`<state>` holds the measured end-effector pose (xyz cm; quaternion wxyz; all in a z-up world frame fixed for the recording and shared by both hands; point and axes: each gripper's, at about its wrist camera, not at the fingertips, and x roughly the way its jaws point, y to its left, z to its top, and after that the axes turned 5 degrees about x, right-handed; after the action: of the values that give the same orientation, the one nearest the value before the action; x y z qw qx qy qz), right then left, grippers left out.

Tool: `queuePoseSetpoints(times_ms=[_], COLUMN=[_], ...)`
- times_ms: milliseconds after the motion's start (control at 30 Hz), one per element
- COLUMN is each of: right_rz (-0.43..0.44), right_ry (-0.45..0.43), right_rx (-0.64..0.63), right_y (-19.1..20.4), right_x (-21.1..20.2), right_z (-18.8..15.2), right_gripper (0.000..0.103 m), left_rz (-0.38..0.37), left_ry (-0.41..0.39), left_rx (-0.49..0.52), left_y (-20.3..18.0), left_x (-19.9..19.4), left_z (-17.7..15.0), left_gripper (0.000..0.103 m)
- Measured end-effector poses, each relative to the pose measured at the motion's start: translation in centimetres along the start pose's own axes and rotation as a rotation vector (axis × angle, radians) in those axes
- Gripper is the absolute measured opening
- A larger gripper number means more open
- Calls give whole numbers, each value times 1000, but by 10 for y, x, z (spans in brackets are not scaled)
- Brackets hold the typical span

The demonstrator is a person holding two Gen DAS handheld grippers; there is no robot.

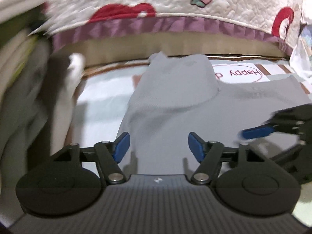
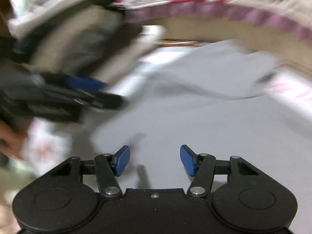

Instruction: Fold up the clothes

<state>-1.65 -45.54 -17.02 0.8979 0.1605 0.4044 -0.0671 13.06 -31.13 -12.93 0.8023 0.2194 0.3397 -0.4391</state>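
Hovering over the grey garment (image 1: 171, 105), my left gripper (image 1: 159, 149) and right gripper (image 2: 155, 160) both gaped wide, empty; it lay partly folded, creases unfinished.

In the right wrist view, motion blur smeared nearly everything beyond the gripper's own frame: the stacked pile of folded clothes (image 2: 78, 44) at upper left lost its edges, and the other black gripper with blue pads (image 2: 85, 85) was a streak. The pale grey garment (image 1: 175, 105) ran under both grippers and past the frame. The printed "Happy" label (image 1: 241, 74) was half covered by it.
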Motion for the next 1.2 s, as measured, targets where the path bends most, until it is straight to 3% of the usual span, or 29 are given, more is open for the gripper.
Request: queuePoseSetpoints(times_ms=[100,200,267,367,467,600,700,767,800,833,900,933,1033,1133,1200], right_rz=[-204,-265,-283,-287,-235,-149,-150,-136,-122,-106,-73,-55,102,308,412], right_ry=[-5,-18,-25,-16,-3,-33,7,21,22,23,27,29,-2,-128,-198], right_rx=[-64,-55,-59,-75,-28,114,105,108,121,141,183,206,447,926,1154], right_y=[-19,-39,-52,-66,-75,-86,-80,-77,-77,-79,-82,-84,-112,-160,-179], right_x=[-8,-13,-15,-16,-15,-12,-4,-5,-7,-8,-10,-11,-15,-18,-15], right_z=[2,3,4,8,12,4,-4,-6,-7,-6,-6,-6,-8,-29,-43], right_gripper=[63,63,63,63,63,63,63,64,64,64,65,65,68,71,76], left_rz=[-24,-55,-84,-58,-25,-110,-174,-270,-299,-321,-288,-287,-310,-356,-390], left_ry=[11,38,58,89,120,110,86,54,40,27,21,10,-66,-126,-161], left_rx=[-43,-127,-132,-83,-81,-186,-252,-313,-314,-310,-231,-207,-193,-169,-144], left_y=[6,19,21,17,23,34,37,37,34,31,19,15,12,6,1], left_x=[34,76,104,140,167,181,184,186,186,186,183,179,146,98,64], left_z=[28,58,71,88,99,108,111,107,105,102,100,98,89,68,52], left_gripper=[71,71,71,71,76,80,80,80,75,51,12,10,9,9,9])
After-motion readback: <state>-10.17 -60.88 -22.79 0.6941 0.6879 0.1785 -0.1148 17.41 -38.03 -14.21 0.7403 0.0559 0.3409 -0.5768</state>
